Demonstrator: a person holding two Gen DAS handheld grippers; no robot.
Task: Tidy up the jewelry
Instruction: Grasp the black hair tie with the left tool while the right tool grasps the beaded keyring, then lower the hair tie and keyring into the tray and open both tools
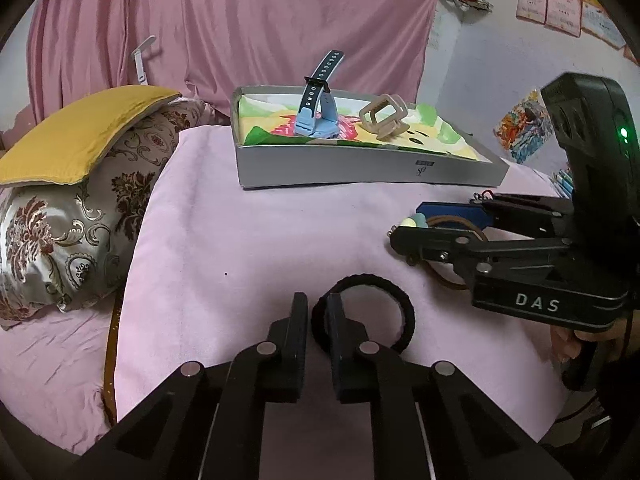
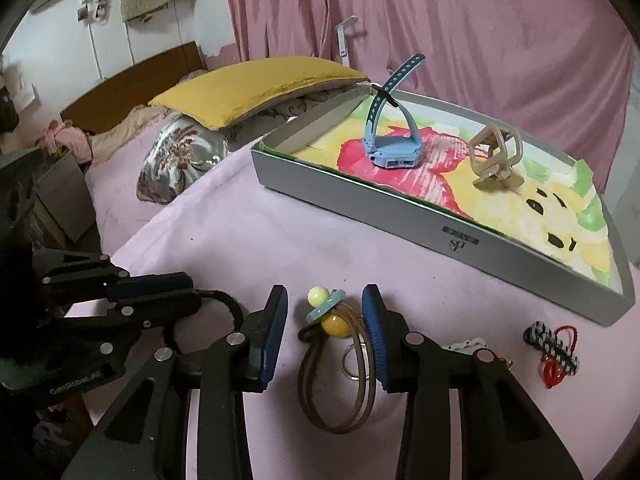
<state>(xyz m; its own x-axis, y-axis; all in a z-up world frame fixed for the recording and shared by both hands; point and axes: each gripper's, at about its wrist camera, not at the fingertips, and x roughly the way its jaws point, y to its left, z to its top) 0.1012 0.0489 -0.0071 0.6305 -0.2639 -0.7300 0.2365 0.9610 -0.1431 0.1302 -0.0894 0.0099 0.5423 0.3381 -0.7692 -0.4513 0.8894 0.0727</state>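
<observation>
In the left wrist view my left gripper (image 1: 317,302) is shut on the left rim of a black hair tie (image 1: 366,312) that lies on the pink bedspread. My right gripper (image 2: 325,292) stands open, its fingers on either side of a brown hair tie with yellow and pale-blue beads (image 2: 332,324); the left pad is clear of it. A grey tray (image 2: 400,216) lined with a colourful cloth holds a blue watch (image 2: 394,152) and a beige claw clip (image 2: 496,156). The right gripper (image 1: 406,222) also shows at the right of the left wrist view.
A red and black-white hair tie (image 2: 554,348) and a small white item (image 2: 466,345) lie right of the right gripper. A patterned pillow (image 1: 60,220) under a yellow cushion (image 1: 80,132) sits left. A pink curtain (image 1: 240,20) hangs behind the tray (image 1: 360,168).
</observation>
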